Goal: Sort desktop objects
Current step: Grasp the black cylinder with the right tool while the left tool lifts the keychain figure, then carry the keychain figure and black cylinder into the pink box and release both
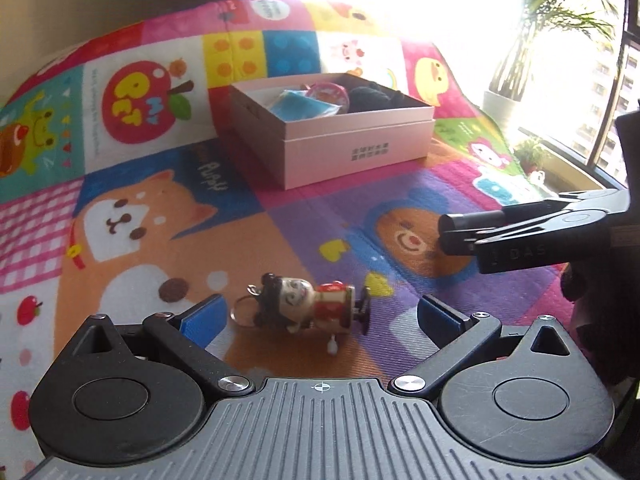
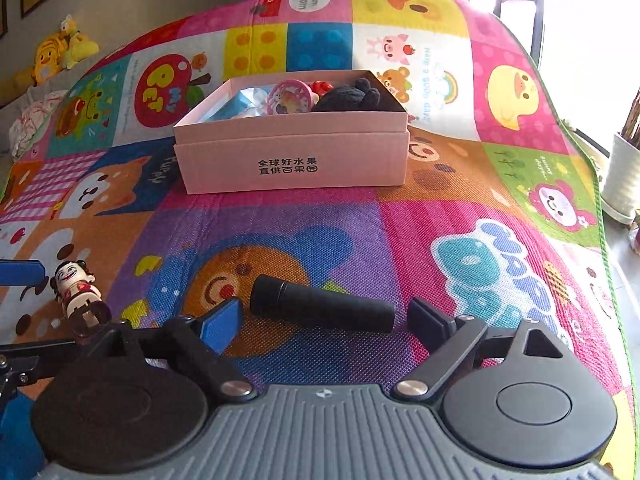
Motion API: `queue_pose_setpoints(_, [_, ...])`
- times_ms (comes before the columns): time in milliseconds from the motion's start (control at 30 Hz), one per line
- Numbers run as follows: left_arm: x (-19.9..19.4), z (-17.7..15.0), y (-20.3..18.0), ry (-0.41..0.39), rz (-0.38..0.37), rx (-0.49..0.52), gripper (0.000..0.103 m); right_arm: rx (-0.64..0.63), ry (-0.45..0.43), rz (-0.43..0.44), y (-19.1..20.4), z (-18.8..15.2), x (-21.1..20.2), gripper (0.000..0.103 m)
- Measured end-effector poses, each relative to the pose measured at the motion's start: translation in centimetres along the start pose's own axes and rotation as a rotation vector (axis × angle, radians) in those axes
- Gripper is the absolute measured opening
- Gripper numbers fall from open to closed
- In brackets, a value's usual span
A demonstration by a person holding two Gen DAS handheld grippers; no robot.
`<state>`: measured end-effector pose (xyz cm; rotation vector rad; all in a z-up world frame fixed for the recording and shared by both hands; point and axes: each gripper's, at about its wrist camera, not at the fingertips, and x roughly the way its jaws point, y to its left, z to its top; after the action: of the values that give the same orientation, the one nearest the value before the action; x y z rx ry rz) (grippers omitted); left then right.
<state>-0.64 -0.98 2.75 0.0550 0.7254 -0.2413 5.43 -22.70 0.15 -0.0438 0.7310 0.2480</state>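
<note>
A small doll keychain [image 1: 308, 308] with a black-haired head and a red body lies on its side on the play mat. It sits between the blue pads of my left gripper [image 1: 322, 316], which is open and not touching it. In the right wrist view the doll [image 2: 78, 292] lies at the far left, beside one blue left pad [image 2: 20, 272]. A black cylinder [image 2: 322, 308] lies crosswise on the mat between the fingers of my right gripper [image 2: 326, 320], open, with a small gap at each end. From the left wrist view the right gripper [image 1: 464, 240] reaches in from the right around the cylinder [image 1: 468, 222].
An open pink box [image 2: 294, 160] stands further back on the colourful mat [image 2: 440, 184]; it holds a blue packet, a round pink item and a black plush. A white plant pot [image 2: 622, 176] stands off the mat's right edge, and plush toys [image 2: 56, 56] lie far left.
</note>
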Motion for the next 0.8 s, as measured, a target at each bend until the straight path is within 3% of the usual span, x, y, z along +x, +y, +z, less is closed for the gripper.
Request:
queue_pose_setpoints(100, [0.9, 0.3, 1.0, 0.023, 0.031, -0.033, 0.103, 0.007, 0.004, -0.004, 0.0, 0.0, 0.0, 0.100])
queue_pose_setpoints(300, [1.6, 0.3, -0.2, 0.017, 0.015, 0.022, 0.102, -0.016, 0.012, -0.009, 0.3, 0.0, 0.1, 0.103])
queue_pose_setpoints(367, [1.7, 0.2, -0.5, 0.016, 0.022, 0.034, 0.097, -0.031, 0.014, -0.015, 0.6, -0.1, 0.1, 0.103])
queue_pose_setpoints(400, [1.8, 0.1, -0.6, 0.022, 0.026, 0.034, 0.087, -0.037, 0.014, -0.018, 0.7, -0.1, 0.1, 0.103])
queue_pose_setpoints(633, [1.4, -0.1, 0.1, 0.024, 0.037, -0.016, 0.073, -0.037, 0.031, -0.048, 1.2, 0.2, 0.5, 0.102])
queue_pose_setpoints(667, [1.3, -0.1, 0.1, 0.024, 0.036, -0.016, 0.073, -0.030, 0.031, -0.048, 1.2, 0.3, 0.5, 0.101])
queue_pose_setpoints(800, [1.0, -0.3, -0.2, 0.028, 0.032, -0.008, 0.073, -0.041, 0.014, -0.036, 1.6, 0.5, 0.2, 0.078])
